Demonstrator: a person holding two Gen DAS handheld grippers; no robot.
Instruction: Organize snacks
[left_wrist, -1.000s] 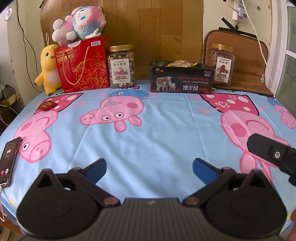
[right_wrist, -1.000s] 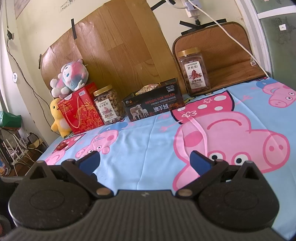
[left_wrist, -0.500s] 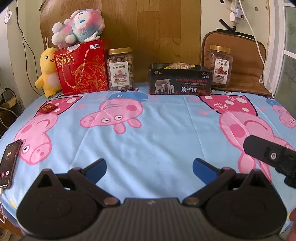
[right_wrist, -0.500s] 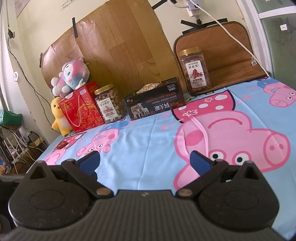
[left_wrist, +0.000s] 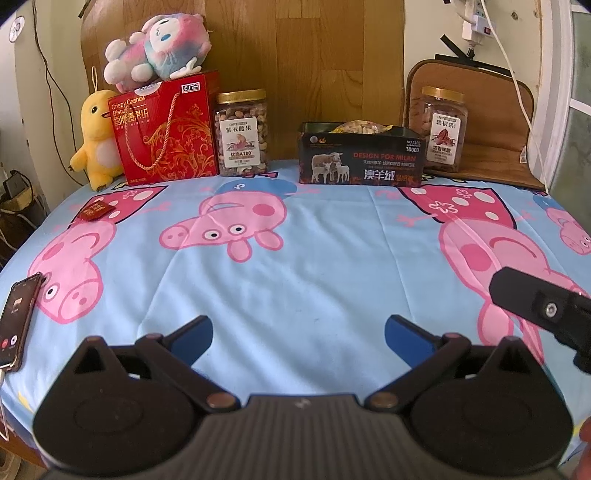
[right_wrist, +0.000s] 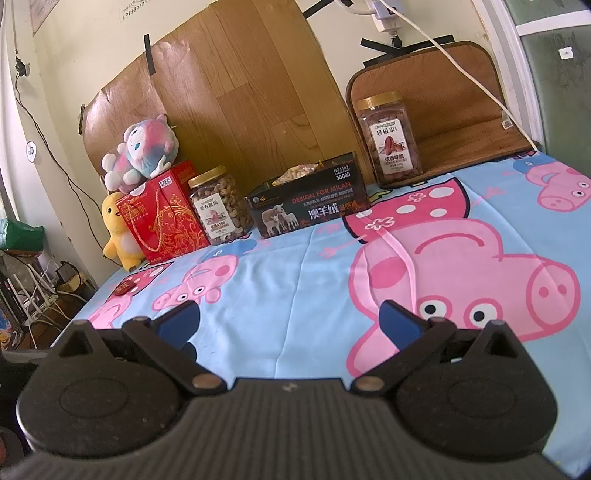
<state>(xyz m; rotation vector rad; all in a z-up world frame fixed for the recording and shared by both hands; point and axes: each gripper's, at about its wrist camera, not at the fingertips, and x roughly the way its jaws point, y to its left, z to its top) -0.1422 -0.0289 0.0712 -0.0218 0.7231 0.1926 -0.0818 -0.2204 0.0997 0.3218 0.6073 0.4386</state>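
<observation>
Both tongs are hanging over the near edge of the desk with nothing in them: the left tongs (left_wrist: 298, 334) are standing wide apart, and so are the right tongs (right_wrist: 290, 321), which are showing as a dark bar at the right side of the left view.

The snacks are all lining up along the far edge. A red gift box (left_wrist: 166, 129) is sitting toward the far left corner with a plush toy (left_wrist: 157, 66) resting on top, and a jar of cashews (left_wrist: 242, 133) is standing just beside it. A dark open box (left_wrist: 360, 157) with a bag of nuts (left_wrist: 360, 127) poking out is sitting near the middle, and a second jar (left_wrist: 443, 129) is standing toward the far right corner. A small red packet (left_wrist: 94, 211) is lying alone near the left edge, and a phone (left_wrist: 16, 321) is lying at the near left corner.

The jars are looking smooth and heavy, so I reckon a shallow grip is likely to let one slip or tip. The cloth (left_wrist: 295, 258) is soft and may be dragged along if anything is pushed. Reaching for the red box could topple the plush toy.
</observation>
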